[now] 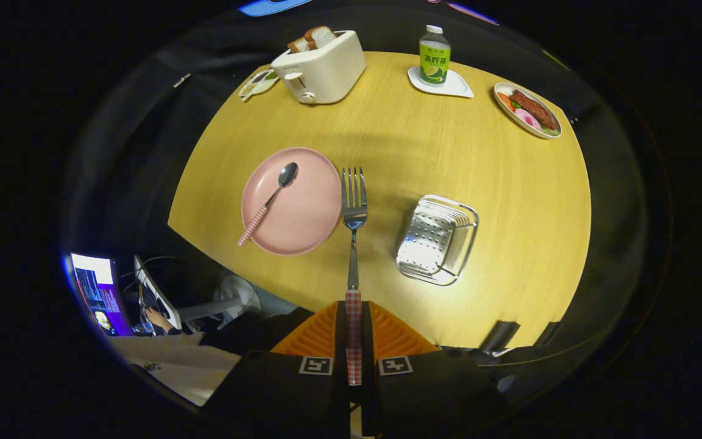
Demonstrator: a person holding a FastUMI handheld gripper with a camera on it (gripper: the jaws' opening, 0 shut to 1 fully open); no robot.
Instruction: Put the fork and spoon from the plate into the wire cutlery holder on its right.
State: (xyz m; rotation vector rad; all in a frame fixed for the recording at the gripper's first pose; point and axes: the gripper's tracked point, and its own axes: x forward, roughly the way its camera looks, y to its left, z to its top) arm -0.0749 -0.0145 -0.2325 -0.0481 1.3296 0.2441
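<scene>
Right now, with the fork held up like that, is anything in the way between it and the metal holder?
Nothing visible. The gripper is shut on the fork, raised beside the pink plate. Only bare table lies between the fork and the wire cutlery holder.

Handheld gripper [354,341], body only
Two ribbed wedge-shaped pads [317,338]; blocky housing behind them, one square black-and-white fiducial marker [315,365] on each side.

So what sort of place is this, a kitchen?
Probably a staged breakfast table in a booth, not a real kitchen: a toaster with bread, a meal dish, and a monitor beside the table. The claw is shut on the fork.
</scene>
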